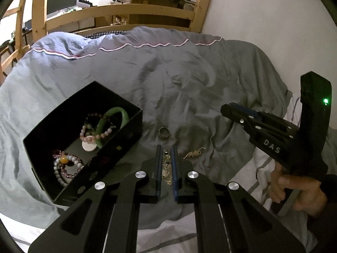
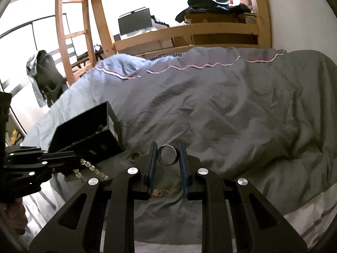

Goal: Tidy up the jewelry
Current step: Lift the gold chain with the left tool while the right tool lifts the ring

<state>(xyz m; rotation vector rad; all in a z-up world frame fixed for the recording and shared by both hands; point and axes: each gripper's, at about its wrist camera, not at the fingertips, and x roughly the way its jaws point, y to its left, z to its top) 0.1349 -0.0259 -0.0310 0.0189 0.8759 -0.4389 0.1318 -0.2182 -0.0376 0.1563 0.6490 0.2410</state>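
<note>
Two grippers are working over a grey duvet [image 1: 189,80] spread across a bed. At the lower middle of the left wrist view, the left gripper [image 1: 167,154] is clamping a strand of clear and yellowish beads [image 1: 166,168] between its blue pads. A black box [image 1: 126,135] is sitting at the left of that frame, just beside the gripper, holding a green bangle [image 1: 118,116], a pink bead bracelet [image 1: 92,135] and more beaded bracelets [image 1: 63,164]. A metal ring [image 1: 164,132] is lying on the duvet just right of the box, and a small gold chain piece [image 1: 193,152] is lying near it, lower right. The right gripper [image 2: 167,154] is pinching a second metal band [image 2: 167,154], standing on edge, at the middle of the right wrist view. A hand [image 1: 294,191] is gripping its handle at the lower right of the left wrist view.
</note>
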